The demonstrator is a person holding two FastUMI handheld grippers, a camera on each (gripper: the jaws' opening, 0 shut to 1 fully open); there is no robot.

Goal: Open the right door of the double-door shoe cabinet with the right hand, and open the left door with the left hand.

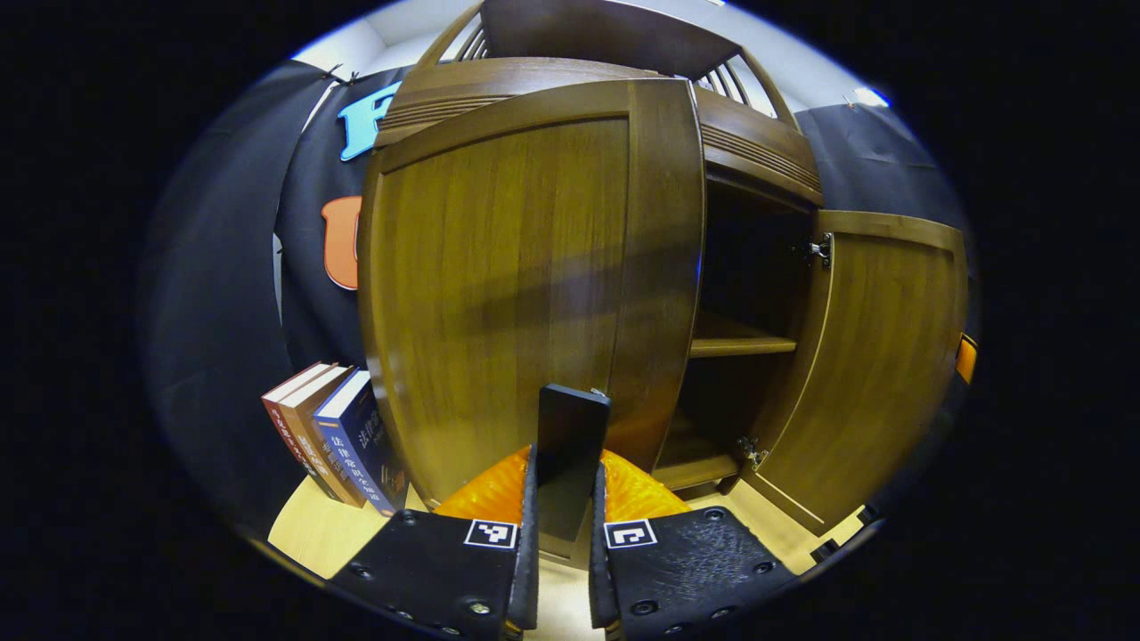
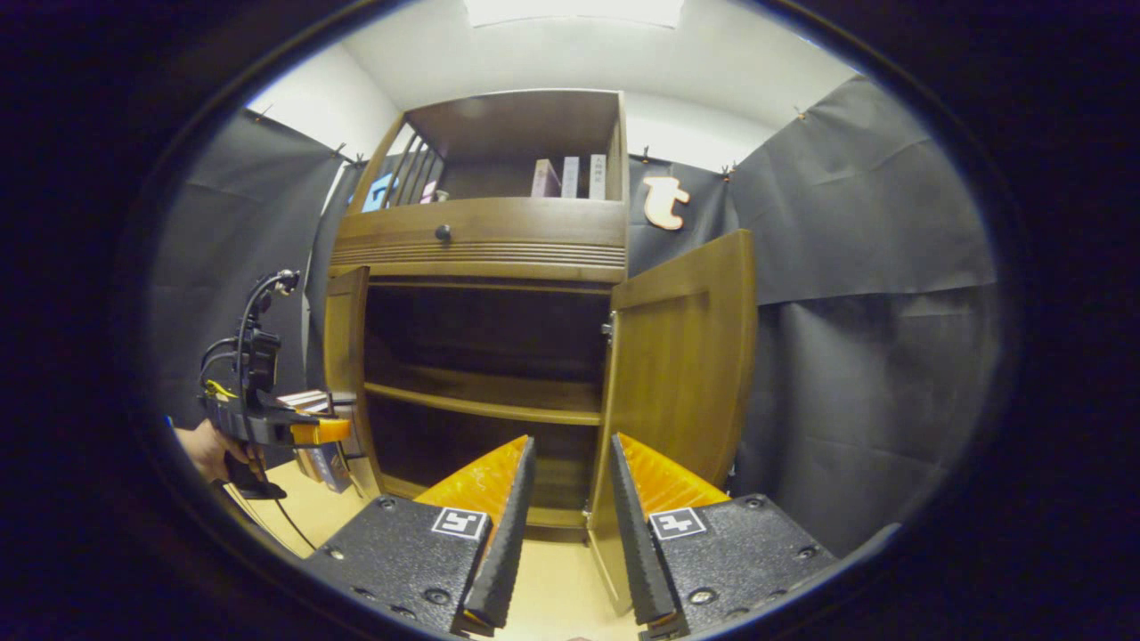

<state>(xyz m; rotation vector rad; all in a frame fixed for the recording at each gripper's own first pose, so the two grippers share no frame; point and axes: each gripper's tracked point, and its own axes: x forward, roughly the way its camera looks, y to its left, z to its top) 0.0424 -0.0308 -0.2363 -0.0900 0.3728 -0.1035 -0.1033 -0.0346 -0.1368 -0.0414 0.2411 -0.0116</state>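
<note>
Left gripper view | left tool [image 1: 565, 445] clenched on upright handle [image 1: 570, 427], left door [image 1: 525, 267] ajar | right tool [image 2: 566, 499] released

Black cloth [image 2: 855, 294] hangs as the booth's wall on both sides, clipped along its top edge. Above it runs a white wall [image 2: 329, 102] under a pale ceiling with a bright light panel [image 2: 574, 11]. The floor [image 2: 552, 588] is light wood. A few books [image 1: 334, 436] stand upright on it at the far left, leaning against the cloth.
</note>
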